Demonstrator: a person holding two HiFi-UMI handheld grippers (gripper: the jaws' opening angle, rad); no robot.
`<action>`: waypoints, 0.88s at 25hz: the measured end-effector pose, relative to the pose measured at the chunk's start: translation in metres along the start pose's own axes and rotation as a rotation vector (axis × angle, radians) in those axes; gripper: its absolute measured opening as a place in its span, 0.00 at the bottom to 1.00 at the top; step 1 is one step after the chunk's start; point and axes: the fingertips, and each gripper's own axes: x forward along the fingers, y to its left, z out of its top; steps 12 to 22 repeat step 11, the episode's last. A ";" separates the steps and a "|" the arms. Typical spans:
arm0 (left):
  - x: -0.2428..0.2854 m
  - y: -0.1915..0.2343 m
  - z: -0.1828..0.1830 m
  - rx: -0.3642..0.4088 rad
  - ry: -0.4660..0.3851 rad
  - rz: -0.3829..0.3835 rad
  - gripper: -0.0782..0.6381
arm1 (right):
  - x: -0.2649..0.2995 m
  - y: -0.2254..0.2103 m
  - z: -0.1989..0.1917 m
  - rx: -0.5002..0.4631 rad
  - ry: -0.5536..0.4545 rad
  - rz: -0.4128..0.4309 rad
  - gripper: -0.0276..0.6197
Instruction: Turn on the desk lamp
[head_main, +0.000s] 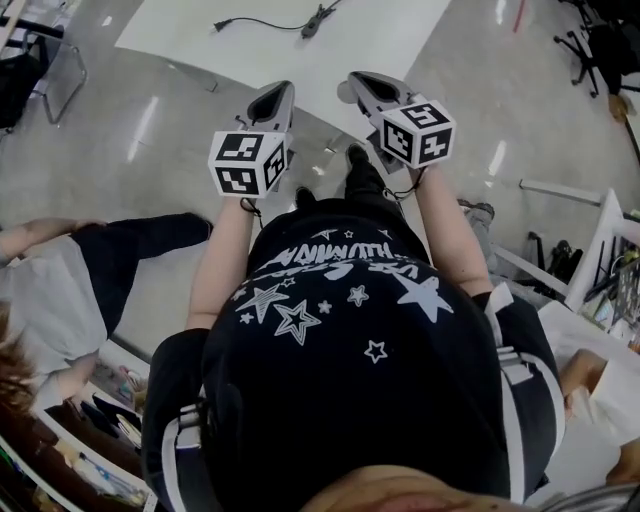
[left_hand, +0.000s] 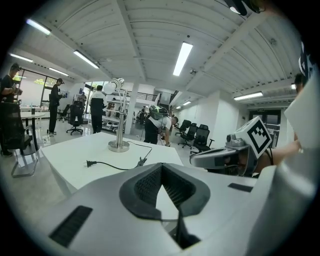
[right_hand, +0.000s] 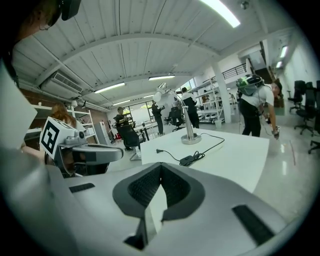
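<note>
The silver desk lamp (left_hand: 118, 114) stands at the far side of a white table (left_hand: 75, 155), its head unlit; the right gripper view shows the lamp (right_hand: 188, 117) too. Its black cord runs across the tabletop to an inline switch (right_hand: 189, 160) and a loose plug (right_hand: 159, 150). The head view shows only the switch (head_main: 312, 22) and cord on the table (head_main: 300, 55). My left gripper (head_main: 274, 98) and right gripper (head_main: 362, 82) hover side by side short of the table's near corner. Both are shut with nothing between the pads.
Several people stand behind the table, among black office chairs (left_hand: 199, 136) and shelving (right_hand: 210, 102). A person (head_main: 60, 270) sits on the floor at my left. A white frame (head_main: 600, 240) and clutter lie at my right.
</note>
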 end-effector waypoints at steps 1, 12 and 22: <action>0.001 -0.001 0.002 0.006 -0.003 -0.005 0.12 | -0.002 0.001 0.000 -0.003 -0.004 -0.006 0.05; -0.010 0.008 0.006 0.007 -0.020 -0.024 0.12 | -0.006 0.014 -0.006 -0.007 -0.002 -0.040 0.05; -0.010 0.008 0.006 0.007 -0.020 -0.024 0.12 | -0.006 0.014 -0.006 -0.007 -0.002 -0.040 0.05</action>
